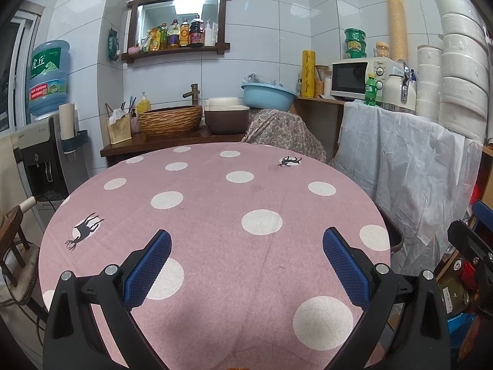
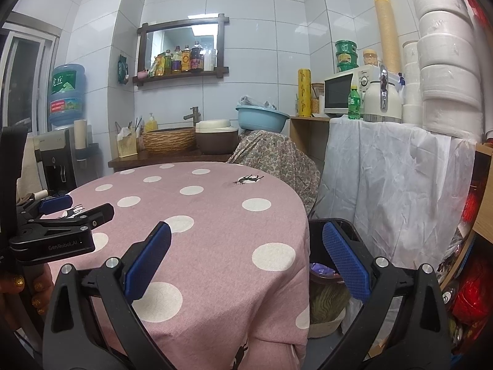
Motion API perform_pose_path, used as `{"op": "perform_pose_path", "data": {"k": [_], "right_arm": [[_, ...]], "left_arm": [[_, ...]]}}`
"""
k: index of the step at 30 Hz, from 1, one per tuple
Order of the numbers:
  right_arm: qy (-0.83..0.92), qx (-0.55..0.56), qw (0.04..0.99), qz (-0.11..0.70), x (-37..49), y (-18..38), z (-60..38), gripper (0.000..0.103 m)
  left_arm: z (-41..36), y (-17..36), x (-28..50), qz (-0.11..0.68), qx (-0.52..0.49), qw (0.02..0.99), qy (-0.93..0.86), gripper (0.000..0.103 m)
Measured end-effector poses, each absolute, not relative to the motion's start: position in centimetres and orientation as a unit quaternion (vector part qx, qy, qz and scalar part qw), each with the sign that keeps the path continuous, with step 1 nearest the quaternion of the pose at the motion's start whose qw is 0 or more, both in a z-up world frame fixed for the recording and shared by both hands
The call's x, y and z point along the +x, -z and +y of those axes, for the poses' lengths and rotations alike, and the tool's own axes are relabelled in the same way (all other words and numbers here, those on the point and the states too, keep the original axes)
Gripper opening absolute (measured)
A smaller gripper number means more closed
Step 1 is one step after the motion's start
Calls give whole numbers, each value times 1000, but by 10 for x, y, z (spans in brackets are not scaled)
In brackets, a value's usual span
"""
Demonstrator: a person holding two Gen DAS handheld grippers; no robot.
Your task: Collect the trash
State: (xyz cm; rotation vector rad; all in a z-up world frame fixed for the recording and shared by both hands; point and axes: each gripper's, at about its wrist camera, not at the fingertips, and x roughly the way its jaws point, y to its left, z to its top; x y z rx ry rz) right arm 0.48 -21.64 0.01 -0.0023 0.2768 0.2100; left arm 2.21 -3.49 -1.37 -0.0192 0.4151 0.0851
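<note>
A round table with a pink polka-dot cloth (image 1: 215, 215) fills the left wrist view and shows in the right wrist view (image 2: 200, 231); no loose trash shows on it. My left gripper (image 1: 246, 240) is open and empty above the table's near part; it also shows at the left of the right wrist view (image 2: 71, 206). My right gripper (image 2: 246, 234) is open and empty over the table's right edge. A black trash bin (image 2: 326, 277) stands on the floor right of the table, with a purple wrapper (image 2: 320, 269) and other waste inside.
A counter behind the table holds a woven basin (image 1: 169, 120), a brown pot (image 1: 226, 117) and a blue bowl (image 1: 268, 94). A white-draped shelf (image 1: 400, 160) with microwave (image 1: 351, 77) and green bottle (image 1: 371, 91) stands right. A water dispenser (image 1: 46, 141) stands left.
</note>
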Motion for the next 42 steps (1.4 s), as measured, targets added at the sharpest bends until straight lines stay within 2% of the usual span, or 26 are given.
{"op": "perform_pose_path", "data": {"k": [42], "right_arm": [[-101, 5, 982, 157, 12, 9, -211, 97]], "left_arm": [[-34, 21, 31, 222, -16, 974, -40, 98]]}}
